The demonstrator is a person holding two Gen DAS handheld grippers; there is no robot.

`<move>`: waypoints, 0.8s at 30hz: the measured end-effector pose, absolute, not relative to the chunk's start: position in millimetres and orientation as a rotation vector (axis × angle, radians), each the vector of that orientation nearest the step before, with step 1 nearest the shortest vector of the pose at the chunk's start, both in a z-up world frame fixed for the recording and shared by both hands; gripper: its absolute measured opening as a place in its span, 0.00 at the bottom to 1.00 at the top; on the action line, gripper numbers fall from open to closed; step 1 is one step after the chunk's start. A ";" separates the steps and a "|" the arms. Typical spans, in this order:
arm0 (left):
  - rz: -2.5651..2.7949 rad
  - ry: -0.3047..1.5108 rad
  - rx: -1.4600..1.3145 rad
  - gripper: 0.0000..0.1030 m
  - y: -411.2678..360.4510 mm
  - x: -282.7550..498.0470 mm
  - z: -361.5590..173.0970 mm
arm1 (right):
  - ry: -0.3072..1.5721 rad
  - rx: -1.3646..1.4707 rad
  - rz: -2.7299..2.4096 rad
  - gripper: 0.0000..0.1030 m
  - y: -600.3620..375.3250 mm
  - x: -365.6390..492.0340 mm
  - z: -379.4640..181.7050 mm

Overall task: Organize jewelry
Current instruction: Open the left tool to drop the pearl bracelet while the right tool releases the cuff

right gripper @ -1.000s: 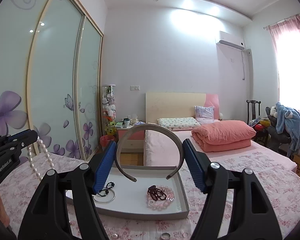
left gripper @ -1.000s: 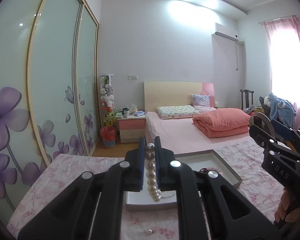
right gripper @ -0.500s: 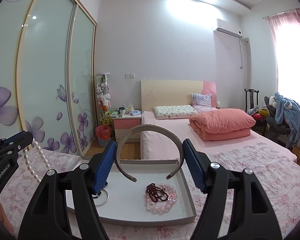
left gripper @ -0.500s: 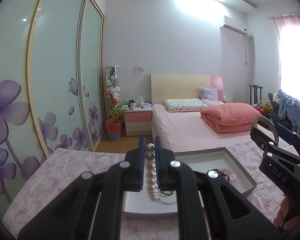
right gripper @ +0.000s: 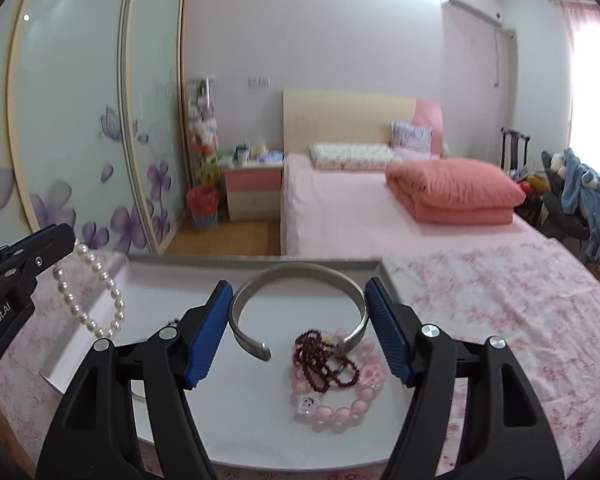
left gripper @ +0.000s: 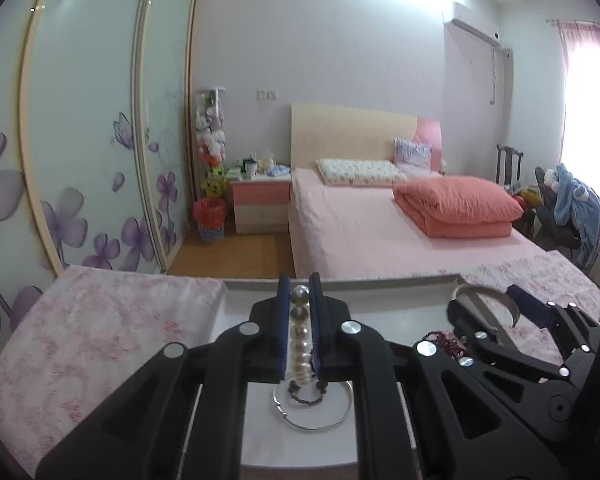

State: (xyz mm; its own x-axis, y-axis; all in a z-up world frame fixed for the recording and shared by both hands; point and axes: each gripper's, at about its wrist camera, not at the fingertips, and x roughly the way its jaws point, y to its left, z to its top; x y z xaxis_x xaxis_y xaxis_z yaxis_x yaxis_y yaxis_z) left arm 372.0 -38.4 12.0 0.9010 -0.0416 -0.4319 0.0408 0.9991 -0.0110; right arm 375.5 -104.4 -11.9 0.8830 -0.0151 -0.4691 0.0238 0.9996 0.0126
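Note:
My left gripper point(left gripper: 300, 286) is shut on a pearl bracelet point(left gripper: 300, 340), whose loop hangs over the left rim of the white tray point(right gripper: 228, 420) in the right wrist view, pearl bracelet point(right gripper: 88, 300). Between the blue pads of my right gripper point(right gripper: 300, 292) sits a silver open bangle point(right gripper: 300, 272), gripped across its width and held above the tray. Inside the tray lie a pink bead bracelet point(right gripper: 340, 408) with a dark red bead bracelet point(right gripper: 320, 360) on top, plus a thin silver ring bangle point(left gripper: 316, 412) and a dark bead bracelet point(left gripper: 306, 394).
The tray rests on a table under a pink floral cloth point(right gripper: 500, 300). Beyond the table stand a pink bed point(left gripper: 380, 220), a nightstand point(left gripper: 260, 200) and sliding wardrobe doors point(left gripper: 80, 140) at the left. A chair with clothes point(left gripper: 572, 208) is at the right.
Both grippers came forward and down toward the tray, each keeping its hold. The tray now fills the lower part of both views and the bangle hangs low over it.

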 end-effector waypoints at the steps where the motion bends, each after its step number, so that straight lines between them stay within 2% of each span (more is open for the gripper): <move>1: -0.047 0.456 0.006 0.10 -40.6 374.3 7.1 | 0.511 0.021 -0.017 0.66 -104.2 378.9 -16.2; 6: -0.074 0.513 0.013 0.12 -42.7 388.7 -9.0 | 0.585 0.041 -0.007 0.67 -102.6 392.3 -30.0; 8: -0.080 0.533 0.006 0.23 -40.2 393.2 -12.4 | 0.610 0.051 0.004 0.67 -102.2 394.7 -32.8; 9: -0.081 0.538 -0.005 0.35 -37.8 394.8 -12.7 | 0.611 0.053 0.005 0.68 -102.4 393.8 -32.7; 10: -0.082 0.537 -0.021 0.39 -34.0 395.0 -12.4 | 0.611 0.052 0.005 0.69 -103.5 393.2 -31.9; 24: -0.014 0.523 -0.020 0.39 18.4 359.0 7.7 | 0.535 0.057 -0.004 0.69 -120.0 355.0 -5.2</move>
State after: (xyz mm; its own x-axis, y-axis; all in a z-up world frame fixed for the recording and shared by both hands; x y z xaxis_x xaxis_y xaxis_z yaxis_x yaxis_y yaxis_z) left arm 359.0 18.4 7.7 0.8665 -0.0186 -0.4989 0.0084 0.9997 -0.0226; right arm 355.0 -120.0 -5.2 0.8603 0.0109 -0.5097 0.0191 0.9984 0.0535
